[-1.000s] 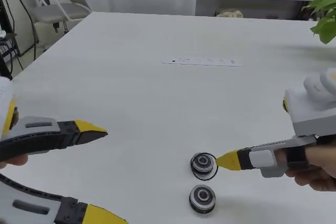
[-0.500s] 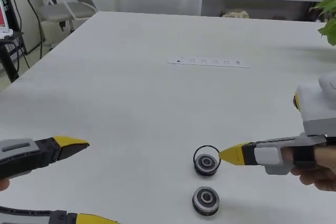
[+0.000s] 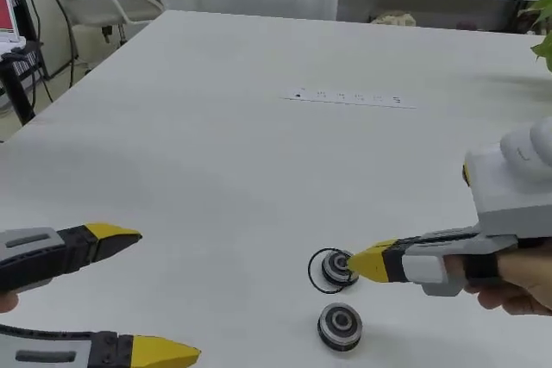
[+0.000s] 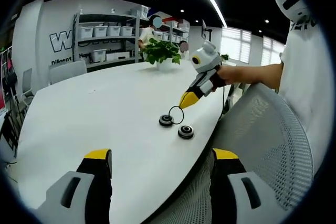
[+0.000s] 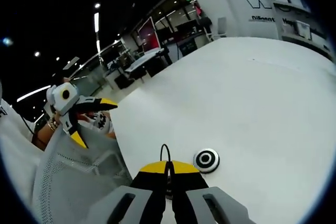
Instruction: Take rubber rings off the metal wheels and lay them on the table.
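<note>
Jaws on your right gripper (image 3: 360, 264) are clamped on a thin black rubber ring (image 3: 310, 270). The gripper reaches in from 3 o'clock in the head view, with its tip right at the far metal wheel (image 3: 338, 269). The ring loops around that wheel's 9 o'clock side, and I can't tell if it's fully clear of it. The second wheel (image 3: 341, 326) sits just at 6 o'clock from the first, both on the white table (image 3: 259, 152). Your left gripper (image 3: 168, 293) hangs at 8 o'clock, spread wide and holding nothing, well apart from the wheels.
</note>
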Demonstrator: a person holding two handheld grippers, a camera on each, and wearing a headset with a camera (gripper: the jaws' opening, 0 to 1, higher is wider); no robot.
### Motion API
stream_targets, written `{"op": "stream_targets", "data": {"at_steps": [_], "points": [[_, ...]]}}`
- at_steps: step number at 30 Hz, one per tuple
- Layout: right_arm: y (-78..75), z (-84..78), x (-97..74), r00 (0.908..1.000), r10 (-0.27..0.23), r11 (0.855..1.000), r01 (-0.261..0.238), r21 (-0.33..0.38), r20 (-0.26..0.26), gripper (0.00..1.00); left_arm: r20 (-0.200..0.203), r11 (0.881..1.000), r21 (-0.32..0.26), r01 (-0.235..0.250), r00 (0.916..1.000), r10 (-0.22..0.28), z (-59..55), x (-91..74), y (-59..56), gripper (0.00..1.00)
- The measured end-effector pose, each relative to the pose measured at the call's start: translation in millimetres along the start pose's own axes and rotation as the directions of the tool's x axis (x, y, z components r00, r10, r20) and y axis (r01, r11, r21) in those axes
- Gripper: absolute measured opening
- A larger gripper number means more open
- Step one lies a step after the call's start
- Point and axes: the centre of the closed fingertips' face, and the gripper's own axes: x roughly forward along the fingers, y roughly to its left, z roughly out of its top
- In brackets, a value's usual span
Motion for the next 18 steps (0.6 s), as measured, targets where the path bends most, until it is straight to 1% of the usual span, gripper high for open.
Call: {"op": "stream_targets", "data": {"at_steps": [1, 2, 3, 5, 6, 9, 10, 12, 15, 18], "points": [[2.7, -0.1, 1.7, 0.9999, 0.012, 1.000, -0.012, -0.002, -0.002, 0.00, -0.020, 1.000, 0.009, -0.007, 0.9998, 0.008, -2.7, 0.3, 0.6, 0.75], [4.0, -0.4, 2.9, 0.9999, 0.015, 1.000, -0.015, -0.006, -0.004, 0.00, -0.026, 1.000, 0.020, -0.010, 0.9996, 0.011, -3.5, 0.5, 0.6, 0.74], [5.5, 0.0, 4.1, 0.9997, 0.025, 1.000, -0.025, -0.010, -0.002, 0.00, -0.027, 1.000, 0.030, -0.011, 0.9996, 0.012, -3.4, 0.2, 0.4, 0.74], [10.8, 3.0, 6.0, 0.9981, 0.058, 0.998, -0.059, 0.028, 0.021, 0.00, -0.020, 1.000, 0.029, -0.011, 0.9997, 0.012, -2.4, -0.2, 0.5, 0.74], [11.6, 3.7, 7.2, 0.9974, 0.066, 0.997, -0.067, 0.046, 0.027, 0.00, -0.016, 1.000, 0.021, -0.014, 0.9998, 0.014, -2.1, -0.6, 1.1, 0.73], [10.8, 3.4, 9.1, 0.9978, 0.059, 0.997, -0.061, 0.048, 0.029, 0.00, -0.016, 1.000, 0.010, -0.021, 0.9996, 0.021, -2.8, -1.1, 2.4, 0.73], [10.5, 3.4, 10.3, 0.9980, 0.056, 0.997, -0.057, 0.054, 0.031, 0.00, -0.023, 1.000, 0.008, -0.022, 0.9995, 0.023, -4.1, -1.2, 2.5, 0.73], [12.0, 2.9, 12.5, 0.9978, 0.058, 0.996, -0.060, 0.063, 0.033, 0.00, -0.052, 1.000, 0.015, -0.026, 0.9983, 0.027, -8.8, -0.8, 3.2, 0.73], [16.7, -0.2, 17.2, 0.9976, 0.065, 0.996, -0.066, 0.067, 0.023, 0.00, -0.059, 1.000, 0.011, -0.021, 0.9980, 0.022, -10.2, -0.9, 2.4, 0.73], [19.6, -4.3, 22.2, 0.9984, 0.057, 0.997, -0.057, 0.047, 0.001, 0.00, -0.061, 1.000, 0.000, -0.025, 0.9979, 0.025, -10.8, -1.4, 2.8, 0.72]]}}
